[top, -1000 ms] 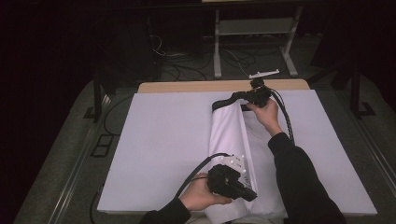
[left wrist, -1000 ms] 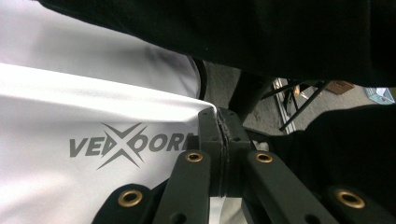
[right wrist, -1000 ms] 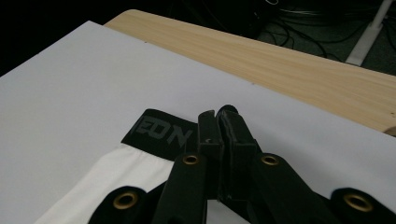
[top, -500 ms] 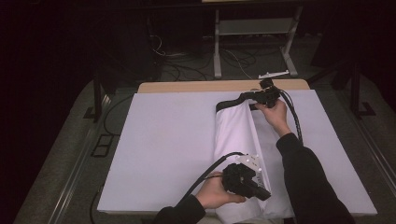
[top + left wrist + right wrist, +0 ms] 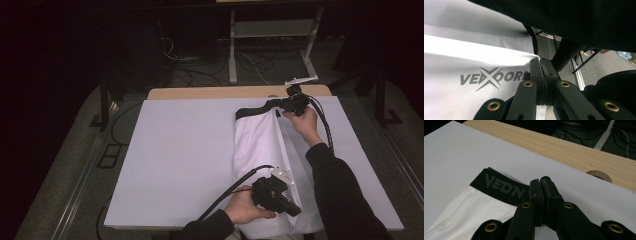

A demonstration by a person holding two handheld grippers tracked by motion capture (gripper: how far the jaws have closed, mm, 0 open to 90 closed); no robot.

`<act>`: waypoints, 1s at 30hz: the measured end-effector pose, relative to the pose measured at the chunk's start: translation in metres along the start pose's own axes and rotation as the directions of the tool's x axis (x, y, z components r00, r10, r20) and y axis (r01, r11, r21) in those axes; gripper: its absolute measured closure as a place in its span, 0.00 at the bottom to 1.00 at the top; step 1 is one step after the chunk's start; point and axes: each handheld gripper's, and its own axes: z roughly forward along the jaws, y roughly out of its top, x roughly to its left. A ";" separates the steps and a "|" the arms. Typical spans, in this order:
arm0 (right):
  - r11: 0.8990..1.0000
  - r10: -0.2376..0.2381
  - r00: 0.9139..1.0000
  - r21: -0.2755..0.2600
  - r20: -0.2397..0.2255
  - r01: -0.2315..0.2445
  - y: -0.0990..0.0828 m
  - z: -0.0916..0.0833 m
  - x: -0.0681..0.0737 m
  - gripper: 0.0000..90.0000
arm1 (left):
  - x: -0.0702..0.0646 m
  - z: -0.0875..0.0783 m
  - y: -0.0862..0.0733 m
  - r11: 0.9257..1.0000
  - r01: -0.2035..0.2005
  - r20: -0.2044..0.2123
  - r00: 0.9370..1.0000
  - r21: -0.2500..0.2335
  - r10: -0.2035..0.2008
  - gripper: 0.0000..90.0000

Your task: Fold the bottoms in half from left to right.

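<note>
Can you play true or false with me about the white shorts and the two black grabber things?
1. The white shorts have a black waistband. True.
2. The left gripper is wide open. False: its jaws are shut on the shorts' hem.
3. The right gripper is at the waistband end. True.
4. The shorts lie on a red cloth. False: the table cover is white.
5. Grey letters are printed on the shorts. True.

white fabric (image 5: pixel 461 100) — grey "VEDXOOR…", cut off | black waistband (image 5: pixel 501 187) — "VEON"
</note>
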 end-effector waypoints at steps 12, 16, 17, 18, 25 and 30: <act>1.000 -0.002 1.000 -0.003 -0.005 0.002 -0.008 -0.003 -0.009 0.95 | 0.009 0.026 0.007 1.000 0.028 0.020 0.999 0.005 -0.028 0.98; 1.000 -0.010 1.000 0.009 0.003 0.010 -0.010 -0.001 -0.009 0.95 | 0.012 0.031 0.008 0.999 0.037 0.030 0.999 -0.005 -0.036 0.98; 1.000 -0.010 1.000 0.009 0.003 0.010 -0.010 -0.001 -0.009 0.95 | 0.012 0.031 0.008 0.999 0.037 0.030 0.999 -0.005 -0.036 0.98; 1.000 -0.024 1.000 0.018 0.010 0.024 -0.010 -0.002 -0.009 0.95 | 0.013 0.034 0.008 0.999 0.044 0.034 0.998 -0.012 -0.044 0.98; 0.999 -0.041 0.999 0.016 0.006 0.040 -0.010 -0.005 -0.010 0.95 | 0.016 0.040 0.011 0.998 0.057 0.043 0.997 -0.012 -0.057 0.98; 0.999 -0.031 1.000 0.009 -0.005 0.031 -0.012 -0.008 -0.014 0.95 | 0.017 0.048 0.014 0.998 0.064 0.050 0.997 -0.015 -0.063 0.98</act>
